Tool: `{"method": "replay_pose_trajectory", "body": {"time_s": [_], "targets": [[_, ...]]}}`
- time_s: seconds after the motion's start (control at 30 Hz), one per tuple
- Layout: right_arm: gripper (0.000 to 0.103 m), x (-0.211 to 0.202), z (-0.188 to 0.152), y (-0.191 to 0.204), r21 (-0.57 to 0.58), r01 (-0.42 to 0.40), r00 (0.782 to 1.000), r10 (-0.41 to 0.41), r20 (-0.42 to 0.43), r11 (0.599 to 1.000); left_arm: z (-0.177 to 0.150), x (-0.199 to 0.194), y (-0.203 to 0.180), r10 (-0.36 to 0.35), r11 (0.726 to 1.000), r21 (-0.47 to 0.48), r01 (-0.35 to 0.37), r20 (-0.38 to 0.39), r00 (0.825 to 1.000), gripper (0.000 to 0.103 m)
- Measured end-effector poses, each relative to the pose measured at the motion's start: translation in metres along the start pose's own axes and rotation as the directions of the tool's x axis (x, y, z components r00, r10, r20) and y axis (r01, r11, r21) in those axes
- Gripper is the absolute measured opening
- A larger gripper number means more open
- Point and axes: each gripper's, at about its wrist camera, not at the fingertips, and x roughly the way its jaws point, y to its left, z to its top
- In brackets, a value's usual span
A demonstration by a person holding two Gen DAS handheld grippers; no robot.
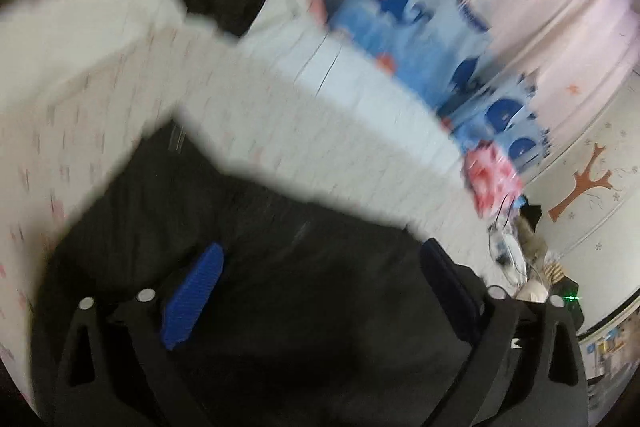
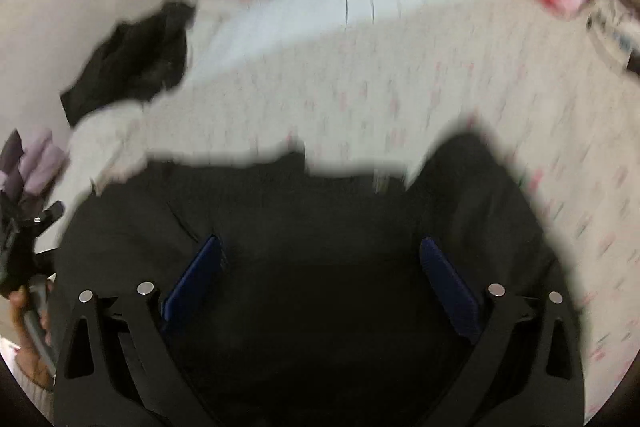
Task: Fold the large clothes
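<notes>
Black garment spread on the bed, left gripper and right gripper above it, jaws wide apart, holding nothing, blue quilt beyond.

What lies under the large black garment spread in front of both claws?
The large black fabric garment lies on a white bedsheet with small pink marks, visible around its edges. Whatever is directly beneath it is covered.

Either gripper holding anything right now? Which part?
Nothing is held. The left gripper and the right gripper are both open, jaws wide apart over the black garment on the bed. Contact is blurred.
</notes>
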Motion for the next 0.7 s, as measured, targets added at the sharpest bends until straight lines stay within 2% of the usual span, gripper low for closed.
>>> {"method": "replay_pose_trajectory", "body": {"time_s": [0.07,0.17,0.2,0.23,0.27,0.33,0.43,0.5,0.57,0.6,0.67,0.7], "targets": [[0.096,0.006,0.015,-0.002,-0.009,0.069,0.998,-0.069,0.009,0.998,0.011,0.005,-0.004,0.020,0.999,0.027,-0.020,0.018,1.000,0.096],[0.096,0.053,0.011,-0.017,-0.049,0.186,0.978,-0.190,-0.087,0.981,0.015,0.043,0.016,0.100,0.995,-0.003,-0.100,-0.061,0.993,0.096],[0.097,0.074,0.001,-0.030,-0.010,0.158,0.978,-0.158,-0.135,0.987,0.009,0.062,0.035,0.102,0.993,-0.046,-0.108,-0.110,0.989,0.096],[0.097,0.080,-0.003,-0.043,0.062,0.111,0.985,-0.101,-0.137,0.992,0.005,0.071,0.051,0.064,0.990,-0.115,-0.079,-0.133,0.989,0.095],[0.097,0.084,-0.005,-0.050,0.107,0.086,0.990,-0.073,-0.119,0.991,0.003,0.076,0.066,0.041,0.982,-0.180,-0.062,-0.118,0.992,0.095],[0.097,0.091,-0.005,-0.050,0.103,0.076,0.992,-0.065,-0.105,0.992,0.001,0.080,0.074,0.042,0.979,-0.192,-0.062,-0.108,0.993,0.095],[0.097,0.094,-0.003,-0.046,0.067,0.086,0.986,-0.075,-0.150,0.994,0.001,0.086,0.068,0.086,0.984,-0.139,-0.108,-0.155,0.984,0.095],[0.097,0.073,0.002,-0.045,0.068,0.095,0.979,-0.081,-0.186,0.993,0.006,0.070,0.064,0.098,0.984,-0.131,-0.123,-0.187,0.977,0.095],[0.097,0.034,0.006,-0.046,0.109,0.036,0.991,-0.022,-0.131,0.993,0.009,0.039,0.063,0.051,0.983,-0.166,-0.079,-0.165,0.985,0.095],[0.097,0.000,0.002,-0.038,0.077,-0.004,0.997,0.010,-0.081,0.997,0.008,0.014,0.061,0.022,0.984,-0.172,-0.049,-0.155,0.988,0.095],[0.097,-0.046,-0.011,-0.021,-0.004,-0.056,0.998,0.055,-0.038,0.998,0.000,-0.038,0.055,0.001,0.992,-0.126,-0.019,-0.137,0.991,0.096],[0.097,-0.078,-0.030,-0.005,-0.074,-0.097,0.995,0.096,-0.024,0.993,-0.006,-0.058,0.053,-0.002,0.995,-0.101,-0.011,-0.134,0.991,0.096]]}}
